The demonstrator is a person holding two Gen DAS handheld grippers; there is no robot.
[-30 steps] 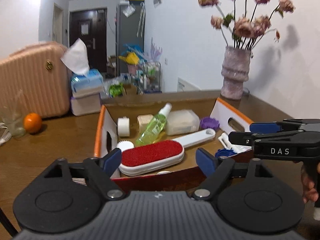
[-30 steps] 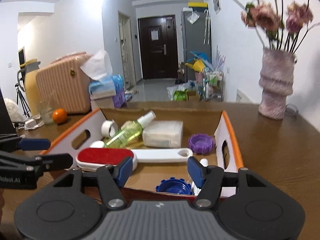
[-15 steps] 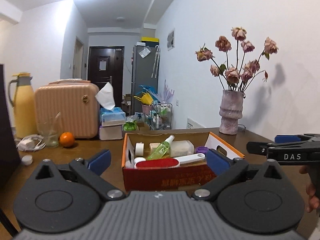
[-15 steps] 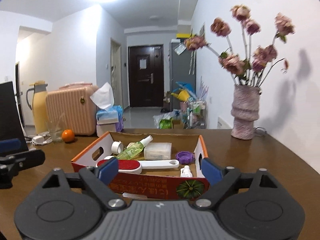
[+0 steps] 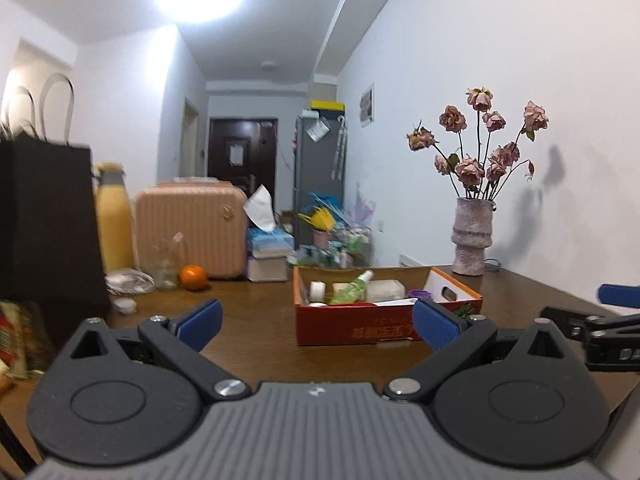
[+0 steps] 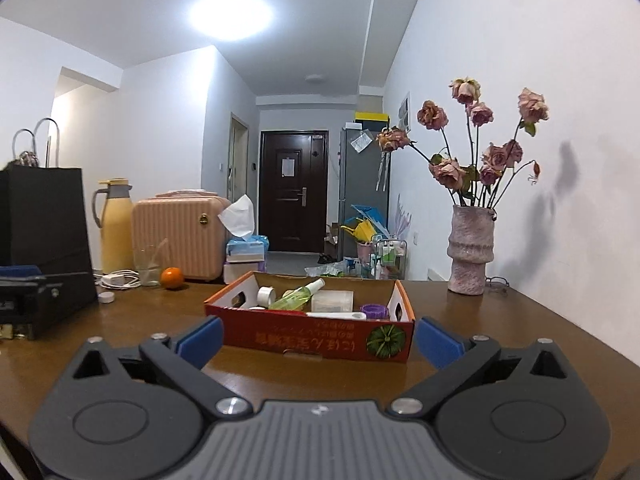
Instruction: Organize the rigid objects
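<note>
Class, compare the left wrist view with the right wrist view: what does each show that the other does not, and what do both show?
Only the left wrist view shows the right gripper at its right edge and a red patterned packet. Only the right wrist view shows the green pumpkin picture on the box front and the yellow flask's handle. Both show the red cardboard box, the round orange fruit, the pink ribbed suitcase and the pink vase of dried roses.
</note>
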